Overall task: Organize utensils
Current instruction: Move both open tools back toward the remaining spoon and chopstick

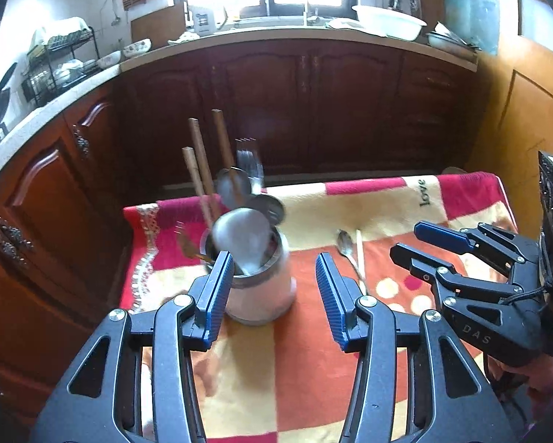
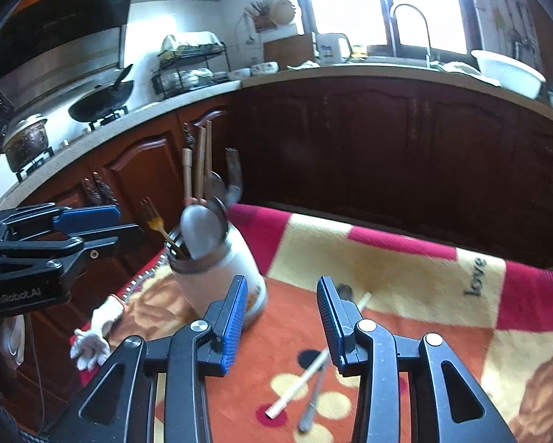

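Your right hand-held gripper (image 2: 282, 317) hangs spread above the spoon (image 2: 315, 395) and chopstick (image 2: 315, 363), which lie crossed on the worktop (image 2: 405, 269) just right of the holder (image 2: 221, 277). Both look light, stiff and slippery; pinch mid-handle. Left hand-held gripper (image 1: 272, 295) is spread too.

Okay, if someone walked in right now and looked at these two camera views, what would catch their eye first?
Probably the white utensil holder on the bright patchwork cloth, crammed with spoons, forks and wooden handles. Next, the loose spoon and chopstick lying together to its right, with both open tongs, left and right, hovering nearby.
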A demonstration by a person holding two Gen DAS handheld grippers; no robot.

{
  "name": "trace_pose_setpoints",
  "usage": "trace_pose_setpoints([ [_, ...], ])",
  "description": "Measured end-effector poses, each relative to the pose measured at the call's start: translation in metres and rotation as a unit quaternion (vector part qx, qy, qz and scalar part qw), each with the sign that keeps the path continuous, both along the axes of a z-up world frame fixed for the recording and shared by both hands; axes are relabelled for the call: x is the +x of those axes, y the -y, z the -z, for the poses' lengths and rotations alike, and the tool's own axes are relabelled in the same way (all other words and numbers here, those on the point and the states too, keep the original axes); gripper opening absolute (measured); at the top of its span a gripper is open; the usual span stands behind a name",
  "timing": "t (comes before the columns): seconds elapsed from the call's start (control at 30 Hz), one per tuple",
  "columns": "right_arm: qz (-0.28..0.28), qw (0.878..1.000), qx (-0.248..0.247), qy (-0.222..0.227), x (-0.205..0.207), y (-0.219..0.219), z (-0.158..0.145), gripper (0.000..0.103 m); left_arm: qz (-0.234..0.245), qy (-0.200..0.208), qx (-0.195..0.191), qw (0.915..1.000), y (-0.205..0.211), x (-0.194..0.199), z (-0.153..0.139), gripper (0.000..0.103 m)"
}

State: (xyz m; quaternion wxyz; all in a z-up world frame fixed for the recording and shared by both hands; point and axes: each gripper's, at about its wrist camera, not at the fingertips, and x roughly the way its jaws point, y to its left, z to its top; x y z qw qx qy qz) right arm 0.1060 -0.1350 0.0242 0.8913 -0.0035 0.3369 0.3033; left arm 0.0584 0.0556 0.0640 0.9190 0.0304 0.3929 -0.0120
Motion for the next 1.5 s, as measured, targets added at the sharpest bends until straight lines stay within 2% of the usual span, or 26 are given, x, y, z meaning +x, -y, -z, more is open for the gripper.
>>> trace_pose_setpoints([
  [0.3,0.039,0.999,-0.015,-0.032,0.002,0.037,0.021,0.038,0.026,-0.021,-0.021,0.9992,0.036,0.002,0.018,0.046],
  [0.6,0.070,0.995,-0.021,-0.066,0.014,0.060,0.044,0.038,0.033,-0.058,-0.068,0.9954,0.058,0.015,0.053,0.046],
  [0.77,0.078,0.993,-0.024,-0.082,0.023,0.069,0.057,0.038,0.034,-0.079,-0.098,0.9914,0.063,0.025,0.074,0.046],
  [1.23,0.097,0.988,-0.028,-0.119,0.048,0.084,0.088,0.038,0.036,-0.118,-0.136,0.9830,0.066,0.047,0.114,0.046],
  [1.37,0.093,0.987,-0.013,-0.133,0.060,0.087,0.094,0.038,0.035,-0.128,-0.154,0.9792,0.066,0.054,0.124,0.046],
  [1.5,0.069,0.983,0.036,-0.165,0.080,0.085,0.102,0.038,0.029,-0.138,-0.164,0.9762,0.066,0.061,0.136,0.046],
])
